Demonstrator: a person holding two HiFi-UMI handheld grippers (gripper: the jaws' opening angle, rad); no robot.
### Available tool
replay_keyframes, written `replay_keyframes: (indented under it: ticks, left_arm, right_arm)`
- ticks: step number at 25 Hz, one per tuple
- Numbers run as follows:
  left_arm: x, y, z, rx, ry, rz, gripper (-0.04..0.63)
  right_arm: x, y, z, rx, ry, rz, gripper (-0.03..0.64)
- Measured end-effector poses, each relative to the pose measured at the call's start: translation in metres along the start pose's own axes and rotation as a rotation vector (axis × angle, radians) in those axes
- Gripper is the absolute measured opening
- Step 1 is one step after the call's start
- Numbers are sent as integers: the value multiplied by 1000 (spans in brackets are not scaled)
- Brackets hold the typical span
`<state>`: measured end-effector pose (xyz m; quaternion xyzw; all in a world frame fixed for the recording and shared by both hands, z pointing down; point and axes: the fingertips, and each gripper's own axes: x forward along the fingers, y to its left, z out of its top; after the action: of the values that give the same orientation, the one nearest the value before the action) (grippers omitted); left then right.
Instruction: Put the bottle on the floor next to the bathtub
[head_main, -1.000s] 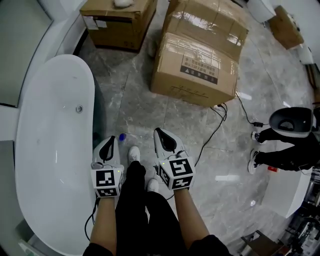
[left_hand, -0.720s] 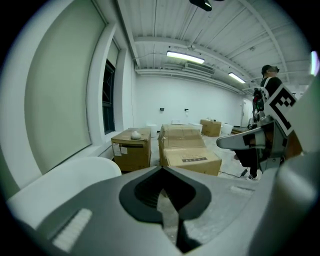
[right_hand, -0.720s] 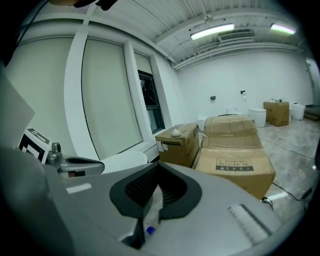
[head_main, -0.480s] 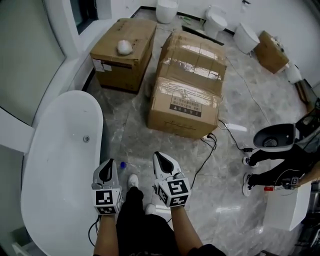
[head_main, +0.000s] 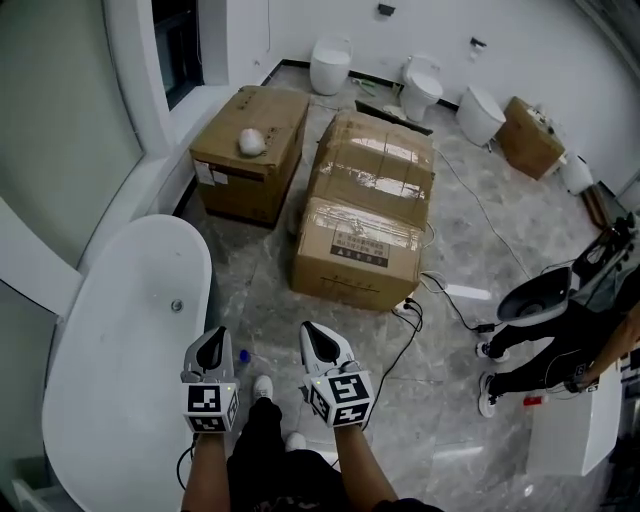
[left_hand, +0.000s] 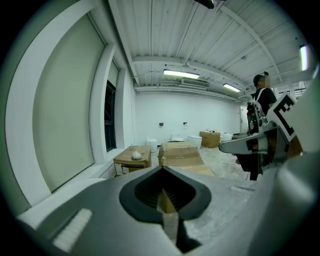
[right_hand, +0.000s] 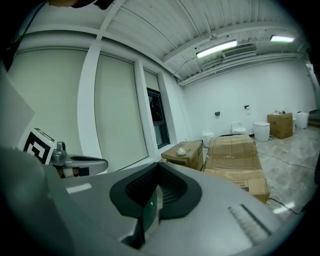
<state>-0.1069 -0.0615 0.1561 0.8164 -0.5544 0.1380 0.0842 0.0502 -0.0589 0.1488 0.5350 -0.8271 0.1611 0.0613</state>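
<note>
Though tiny in view, bottle (head_main: 243, 355) stands beside bathtub (head_main: 110, 340), cap-end up.

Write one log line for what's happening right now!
bottle: on floor beside bathtub | left gripper: shut, empty | right gripper: shut, empty
</note>
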Motion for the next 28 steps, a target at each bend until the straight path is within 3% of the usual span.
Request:
replay_keyframes:
  ticks: [11,17,28]
  left_arm:
    - [-32,-8,66,35,-105,-7,0]
    - [-50,-12,99,90,-157,-3,0]
    - [-73,-32,116,171,-184,-4,0]
  right_arm:
    - [-31,9,65,-56,-102,1,12]
    - [-54,14,90,-70,-154,2,11]
    - [-84,18,104,-83,-202,7,12]
